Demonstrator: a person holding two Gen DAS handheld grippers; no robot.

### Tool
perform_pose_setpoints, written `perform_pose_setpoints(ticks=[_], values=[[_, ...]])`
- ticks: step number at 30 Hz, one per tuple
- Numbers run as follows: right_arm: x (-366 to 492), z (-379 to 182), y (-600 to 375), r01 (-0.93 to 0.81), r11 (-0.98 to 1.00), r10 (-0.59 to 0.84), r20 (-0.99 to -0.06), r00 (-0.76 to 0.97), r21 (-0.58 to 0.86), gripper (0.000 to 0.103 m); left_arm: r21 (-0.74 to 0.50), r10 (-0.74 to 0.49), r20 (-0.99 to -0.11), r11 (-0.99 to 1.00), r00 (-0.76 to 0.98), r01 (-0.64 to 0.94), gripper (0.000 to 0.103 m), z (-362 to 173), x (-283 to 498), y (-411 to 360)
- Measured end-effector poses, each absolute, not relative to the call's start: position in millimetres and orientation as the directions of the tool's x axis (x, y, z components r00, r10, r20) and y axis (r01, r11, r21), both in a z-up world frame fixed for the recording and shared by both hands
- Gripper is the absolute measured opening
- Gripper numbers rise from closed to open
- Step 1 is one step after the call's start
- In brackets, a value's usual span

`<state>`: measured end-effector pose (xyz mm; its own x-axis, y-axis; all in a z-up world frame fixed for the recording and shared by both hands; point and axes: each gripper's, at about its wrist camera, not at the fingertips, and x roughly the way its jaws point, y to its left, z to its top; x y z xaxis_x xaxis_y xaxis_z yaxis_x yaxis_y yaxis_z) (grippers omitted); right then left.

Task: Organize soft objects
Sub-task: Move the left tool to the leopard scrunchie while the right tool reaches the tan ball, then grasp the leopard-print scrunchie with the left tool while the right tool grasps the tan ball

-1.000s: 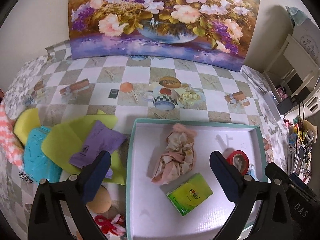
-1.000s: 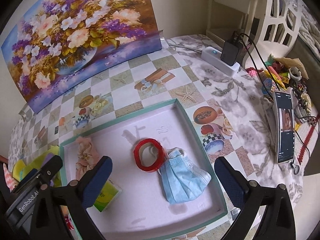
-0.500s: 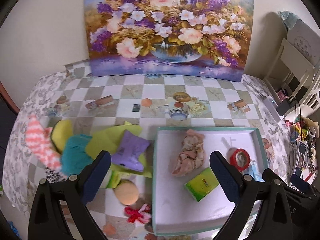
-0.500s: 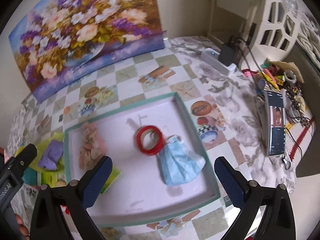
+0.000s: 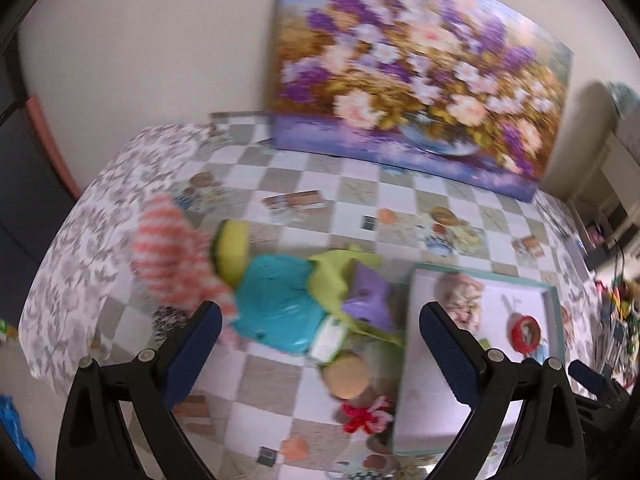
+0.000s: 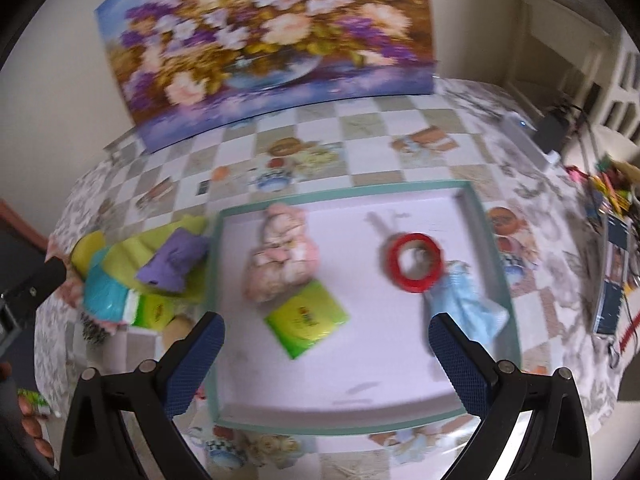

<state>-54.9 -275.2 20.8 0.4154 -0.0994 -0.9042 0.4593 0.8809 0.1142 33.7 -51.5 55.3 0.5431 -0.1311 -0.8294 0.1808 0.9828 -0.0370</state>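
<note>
Now hovering with both grippers, left (image 5: 320, 336) and right (image 6: 326, 342), fingers spread wide and holding nothing. Probably choosing among the loose pile: teal cloth (image 5: 280, 304), purple pouch (image 5: 366, 300), striped knit (image 5: 172, 256). Next needing a descent, then carrying into the tray (image 6: 344, 426).

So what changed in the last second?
The left gripper pulled up and swung left, from over the tray toward the pile of soft things. The right gripper also rose. Both stayed open and empty; nothing in the tray moved.
</note>
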Motion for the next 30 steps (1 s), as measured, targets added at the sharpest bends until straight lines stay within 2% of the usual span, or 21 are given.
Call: perform_pose_setpoints(ticks=[14,22,30], values=[[-24,-3,-203,0.257,0.947,0.081,-0.916,0.392,0.194,0.103,-0.068,-0.063,-0.868,0.998,0.493,0.008,0.099,16,39,37],[-10,-24,-182,0.226,0.954,0.111,-0.932,0.345,0.197,0.103,-0.095,-0.064,-0.895,0.994,0.442,-0.050,0.099,-9,44,65],[1,-35,-152,0.121,0.978,0.119,-0.936,0.333,0.167,0.103,-0.139,-0.088,-0.913,0.985,0.399,-0.100,0.099,-35,51,86]])
